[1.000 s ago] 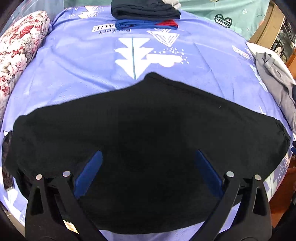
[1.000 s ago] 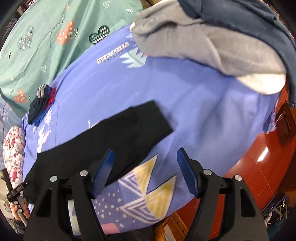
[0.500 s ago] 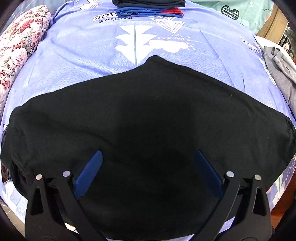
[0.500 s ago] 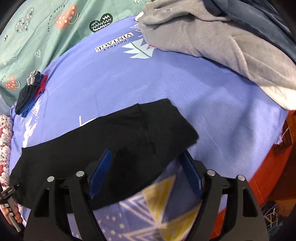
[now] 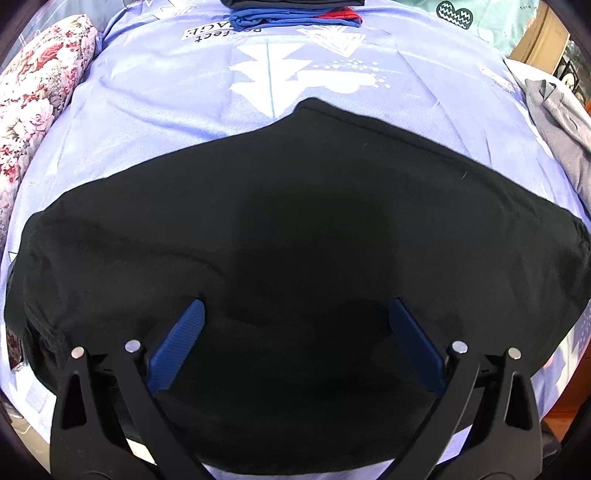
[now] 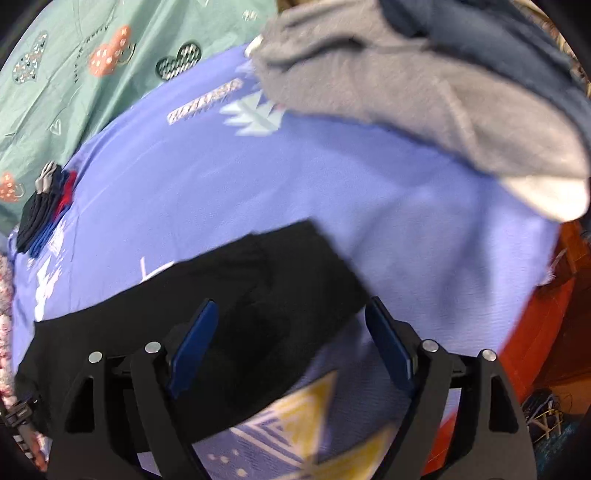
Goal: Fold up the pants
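Note:
The black pants (image 5: pixel 295 236) lie flat on a lilac printed sheet (image 5: pixel 155 110), filling most of the left wrist view. My left gripper (image 5: pixel 295 314) is open and empty, low over the pants' near middle. In the right wrist view the pants (image 6: pixel 229 295) stretch from the lower left to a squared end near the centre. My right gripper (image 6: pixel 291 314) is open and empty, hovering over that end. Its left finger is over black cloth, its right finger over the sheet (image 6: pixel 332 184).
A stack of folded dark, blue and red clothes (image 5: pixel 291 11) sits at the far edge, also visible in the right wrist view (image 6: pixel 40 210). A grey and navy clothes pile (image 6: pixel 424 81) lies right. A floral pillow (image 5: pixel 33 99) lies left. The sheet's right edge drops to an orange floor (image 6: pixel 535 332).
The left gripper has moved lower and closer to the pants. The right gripper moved in over the pants' end, then shifted slightly; its view is blurred now.

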A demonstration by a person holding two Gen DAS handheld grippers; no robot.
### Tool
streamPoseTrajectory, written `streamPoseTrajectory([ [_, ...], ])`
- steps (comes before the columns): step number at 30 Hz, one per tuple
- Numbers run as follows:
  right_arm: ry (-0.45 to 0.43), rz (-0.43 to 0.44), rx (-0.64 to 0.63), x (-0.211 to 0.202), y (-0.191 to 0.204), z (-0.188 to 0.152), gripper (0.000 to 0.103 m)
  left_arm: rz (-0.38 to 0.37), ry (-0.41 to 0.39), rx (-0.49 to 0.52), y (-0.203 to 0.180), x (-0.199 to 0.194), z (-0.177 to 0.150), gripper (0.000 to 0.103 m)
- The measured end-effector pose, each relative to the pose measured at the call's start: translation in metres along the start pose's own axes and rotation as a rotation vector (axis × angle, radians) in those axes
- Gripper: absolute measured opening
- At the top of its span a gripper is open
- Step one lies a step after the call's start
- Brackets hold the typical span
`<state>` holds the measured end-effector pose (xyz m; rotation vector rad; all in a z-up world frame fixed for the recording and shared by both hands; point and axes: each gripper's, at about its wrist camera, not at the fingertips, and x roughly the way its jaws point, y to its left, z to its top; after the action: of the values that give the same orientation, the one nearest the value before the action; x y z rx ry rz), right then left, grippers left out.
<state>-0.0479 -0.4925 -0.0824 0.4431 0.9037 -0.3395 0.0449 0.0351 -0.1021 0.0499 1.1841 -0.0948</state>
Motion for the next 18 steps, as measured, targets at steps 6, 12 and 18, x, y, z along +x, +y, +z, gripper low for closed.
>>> streamPoseTrajectory([
  [6,0.096,0.073,-0.019,0.012,0.003,-0.004,0.076,-0.014,-0.007,-0.016,0.007,-0.004,-0.004,0.101],
  [12,0.071,0.057,0.026,0.033,0.013,0.004,0.022,-0.030,-0.010,-0.035,0.011,-0.007,-0.003,0.101],
  [18,-0.082,0.186,0.007,-0.027,0.039,0.015,0.018,-0.043,-0.082,-0.110,0.045,-0.036,-0.003,0.101],
])
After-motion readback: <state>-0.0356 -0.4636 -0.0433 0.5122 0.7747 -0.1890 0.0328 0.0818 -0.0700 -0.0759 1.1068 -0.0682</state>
